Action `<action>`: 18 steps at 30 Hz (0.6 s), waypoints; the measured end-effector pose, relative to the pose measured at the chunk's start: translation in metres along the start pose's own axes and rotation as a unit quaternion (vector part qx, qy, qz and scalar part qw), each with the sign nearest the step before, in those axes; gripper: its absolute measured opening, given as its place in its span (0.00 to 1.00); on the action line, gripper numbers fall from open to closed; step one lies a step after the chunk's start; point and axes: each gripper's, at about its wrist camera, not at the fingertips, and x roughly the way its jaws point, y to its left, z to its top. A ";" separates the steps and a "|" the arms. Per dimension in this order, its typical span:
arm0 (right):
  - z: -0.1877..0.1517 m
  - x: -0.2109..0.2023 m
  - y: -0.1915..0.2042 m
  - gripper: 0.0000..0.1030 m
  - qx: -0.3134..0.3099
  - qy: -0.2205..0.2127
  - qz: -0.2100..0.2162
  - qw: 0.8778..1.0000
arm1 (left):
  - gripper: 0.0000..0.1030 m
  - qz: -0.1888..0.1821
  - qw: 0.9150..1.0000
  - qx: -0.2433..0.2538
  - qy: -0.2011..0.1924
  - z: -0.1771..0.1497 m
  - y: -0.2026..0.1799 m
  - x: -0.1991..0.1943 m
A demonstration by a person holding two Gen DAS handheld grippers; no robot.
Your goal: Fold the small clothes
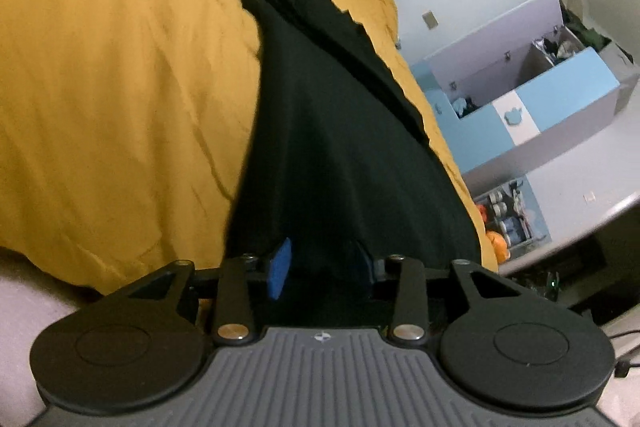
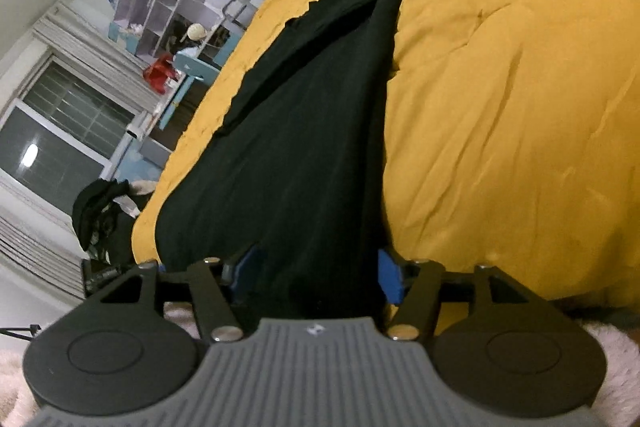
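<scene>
Your left gripper [image 1: 324, 267] and right gripper [image 2: 316, 275] each pinch the near edge of the black garment [image 1: 320, 131], whose long axis runs away from you across the yellow bedspread [image 1: 120, 67].

Two close wrist views along black garment [image 1: 320, 147] over shared yellow bedspread [image 2: 520, 107].

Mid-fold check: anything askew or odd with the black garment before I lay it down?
Yes: the black garment is bunched and stretched lengthwise between both grippers' jaws, not spread flat. Its far end lies crumpled on the yellow bedspread, one edge rippled.
</scene>
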 end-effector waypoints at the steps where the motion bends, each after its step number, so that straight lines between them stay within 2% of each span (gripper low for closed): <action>1: 0.000 0.001 -0.002 0.58 0.003 -0.002 0.002 1.000 | 0.43 -0.006 1.000 -0.006 -0.001 0.001 0.003 0.001; 3: 0.000 0.002 -0.005 0.58 0.005 0.000 0.003 1.000 | 0.43 -0.016 1.000 -0.017 0.000 0.006 0.007 0.001; 7: -0.002 0.001 -0.004 0.58 -0.004 0.006 -0.002 1.000 | 0.44 -0.013 1.000 0.012 0.007 0.007 0.000 -0.002; 13: -0.013 0.003 -0.008 0.63 -0.008 0.043 -0.001 0.999 | 0.44 -0.010 0.999 0.026 0.017 -0.001 0.000 -0.006; 18: -0.013 0.009 -0.012 0.67 0.001 0.033 0.000 0.999 | 0.44 -0.010 1.000 0.012 0.007 0.005 0.005 -0.013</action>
